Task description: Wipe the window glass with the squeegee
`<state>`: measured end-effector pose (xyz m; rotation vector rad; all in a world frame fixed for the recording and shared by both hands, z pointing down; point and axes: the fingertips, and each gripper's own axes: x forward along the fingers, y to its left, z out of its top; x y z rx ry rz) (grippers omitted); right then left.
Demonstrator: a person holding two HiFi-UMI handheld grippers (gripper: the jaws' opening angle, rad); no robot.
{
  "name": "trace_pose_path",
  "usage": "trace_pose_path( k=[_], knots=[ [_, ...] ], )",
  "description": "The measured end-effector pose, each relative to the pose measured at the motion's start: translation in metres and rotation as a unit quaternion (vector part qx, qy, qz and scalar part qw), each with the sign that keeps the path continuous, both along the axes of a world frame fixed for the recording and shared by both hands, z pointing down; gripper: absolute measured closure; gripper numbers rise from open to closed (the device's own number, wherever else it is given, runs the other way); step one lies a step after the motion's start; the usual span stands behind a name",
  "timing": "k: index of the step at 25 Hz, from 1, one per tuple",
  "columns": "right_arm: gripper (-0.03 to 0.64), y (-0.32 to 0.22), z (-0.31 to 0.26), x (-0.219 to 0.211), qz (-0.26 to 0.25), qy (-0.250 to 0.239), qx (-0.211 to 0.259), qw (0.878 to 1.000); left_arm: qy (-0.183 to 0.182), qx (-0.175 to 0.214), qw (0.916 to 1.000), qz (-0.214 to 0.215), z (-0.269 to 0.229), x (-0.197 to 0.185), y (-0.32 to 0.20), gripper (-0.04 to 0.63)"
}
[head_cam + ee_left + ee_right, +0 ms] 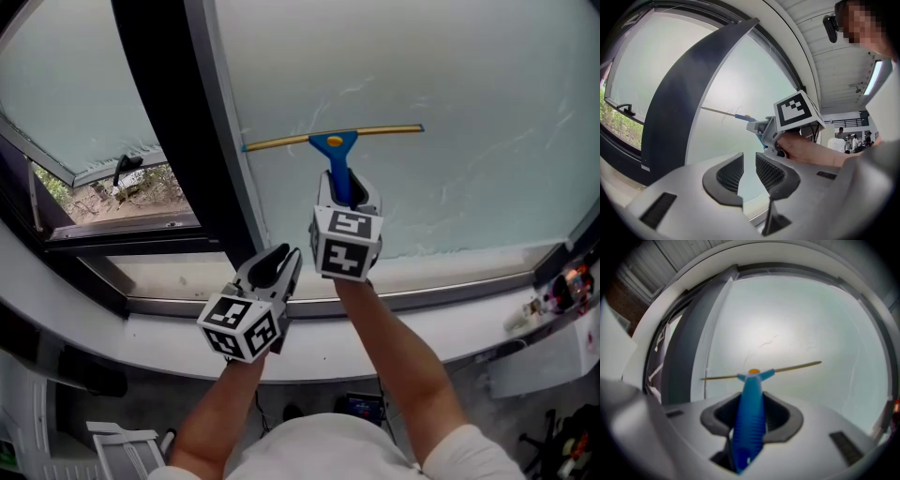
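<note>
Head view: squeegee (335,141) blade against window glass (487,103), high near left frame, handle clamped in right tool (348,194). Left tool (279,264) narrowly parted, empty, idle. Streaks visible right and below; wiping judged partly done.

The squeegee (336,142) lay against the window glass (487,84), blade crosswise, with its left end just beside the frame post (178,112). Its handle ran down between the jaws of the right claw (349,195). The left claw (279,264) sat lower and to the left, before the sill (159,333), with nothing between its parted jaws. A tilted-open pane (66,94) lay left of the post.
</note>
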<state>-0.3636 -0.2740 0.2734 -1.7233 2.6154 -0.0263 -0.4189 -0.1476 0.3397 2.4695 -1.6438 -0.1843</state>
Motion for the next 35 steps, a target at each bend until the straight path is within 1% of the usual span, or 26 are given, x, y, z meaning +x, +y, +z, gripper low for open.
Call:
trace_pose_path(
  k=[16, 25, 35],
  knots=[
    [0.465, 0.0, 0.063, 0.007, 0.007, 0.007, -0.052, 0.999, -0.002, -0.025, 0.9997, 0.006, 0.022, -0.003, 0.005, 0.492],
    [0.465, 0.0, 0.068, 0.006, 0.005, 0.008, -0.048, 0.999, 0.0, -0.035, 0.9994, 0.007, 0.032, -0.003, 0.007, 0.492],
    [0.465, 0.001, 0.067, 0.006, 0.008, 0.009, -0.038, 0.999, 0.002, -0.035, 0.9994, 0.007, 0.032, -0.002, 0.008, 0.494]
  ],
)
